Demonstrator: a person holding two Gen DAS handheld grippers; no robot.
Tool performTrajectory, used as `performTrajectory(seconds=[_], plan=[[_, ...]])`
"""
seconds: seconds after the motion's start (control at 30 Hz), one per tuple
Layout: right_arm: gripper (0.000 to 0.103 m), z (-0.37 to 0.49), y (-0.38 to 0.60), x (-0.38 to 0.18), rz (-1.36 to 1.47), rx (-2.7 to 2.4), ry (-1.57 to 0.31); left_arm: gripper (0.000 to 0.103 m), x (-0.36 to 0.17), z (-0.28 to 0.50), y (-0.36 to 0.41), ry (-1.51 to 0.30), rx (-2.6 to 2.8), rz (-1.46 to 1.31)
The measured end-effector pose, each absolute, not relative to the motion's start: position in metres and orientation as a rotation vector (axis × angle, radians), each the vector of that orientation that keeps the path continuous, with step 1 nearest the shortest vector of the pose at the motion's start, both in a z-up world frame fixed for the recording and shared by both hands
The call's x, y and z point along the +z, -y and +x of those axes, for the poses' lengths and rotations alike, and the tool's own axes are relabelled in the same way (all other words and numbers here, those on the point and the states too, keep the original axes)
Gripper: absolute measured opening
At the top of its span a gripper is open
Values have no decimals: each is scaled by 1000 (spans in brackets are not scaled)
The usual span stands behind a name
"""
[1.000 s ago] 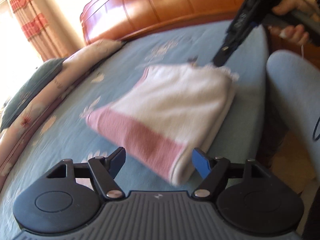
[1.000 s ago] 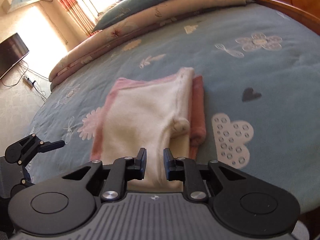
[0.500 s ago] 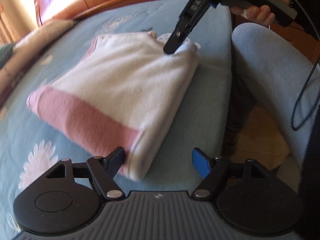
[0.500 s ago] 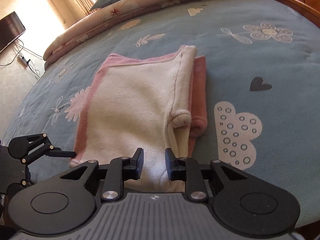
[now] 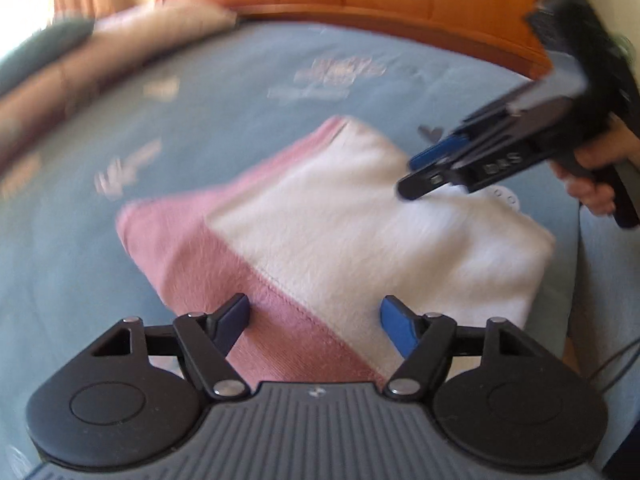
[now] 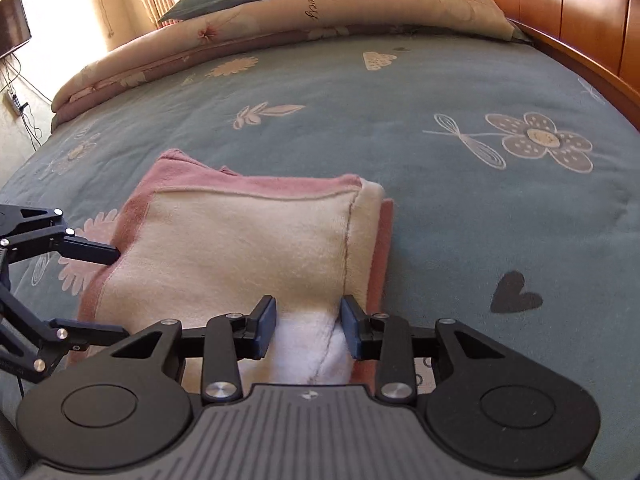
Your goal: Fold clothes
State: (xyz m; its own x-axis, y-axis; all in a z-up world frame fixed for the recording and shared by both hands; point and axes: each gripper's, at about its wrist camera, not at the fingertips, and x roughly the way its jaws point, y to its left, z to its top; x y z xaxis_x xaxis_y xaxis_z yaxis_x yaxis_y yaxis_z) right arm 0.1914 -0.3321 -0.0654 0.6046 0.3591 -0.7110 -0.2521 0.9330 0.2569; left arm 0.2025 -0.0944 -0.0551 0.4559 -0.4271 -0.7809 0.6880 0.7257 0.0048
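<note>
Folded pink-and-cream garment (image 6: 240,248) lying on blue flowered bed (image 6: 440,200), left gripper (image 5: 314,314) with fingers spread wide over its pink edge, right gripper (image 6: 308,328) with fingers partly parted astride a cream corner, gripping nothing.

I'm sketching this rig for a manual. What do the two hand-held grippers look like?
Both alike: the left hand-held gripper and right hand-held gripper have black linkage arms with silver pivot screws, blue finger pads, round black discs and a ribbed grey body. The right one's side carries pale lettering.
</note>
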Motion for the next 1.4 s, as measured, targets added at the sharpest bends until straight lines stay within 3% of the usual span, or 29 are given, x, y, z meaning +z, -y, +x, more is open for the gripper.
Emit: performTrajectory(seconds=[0.13,0.37,0.43,0.53,0.73,1.17,1.4], plan=[[47,195,351,-89,225,341,-888,75,-50,212,84,-893,-714,238],[46,175,330,-36,146,410,-711,75,-8,262,63,-895,-580,8],[45,169,304,-28,63,481,-687,75,0,285,58,-898,-509,-48],[27,167,260,-31,-35,581,-690,75,-2,305,70,-940,-463,-44],[27,183,193,-66,-138,638,-730,75,-17,306,76,-983,-486,-98],[27,159,205,-68,-77,587,-702,75,-64,316,72,-1040,-394,-184],[30,141,252,-43,-33,514,-652,76,-34,283,66,-955,-481,-187]])
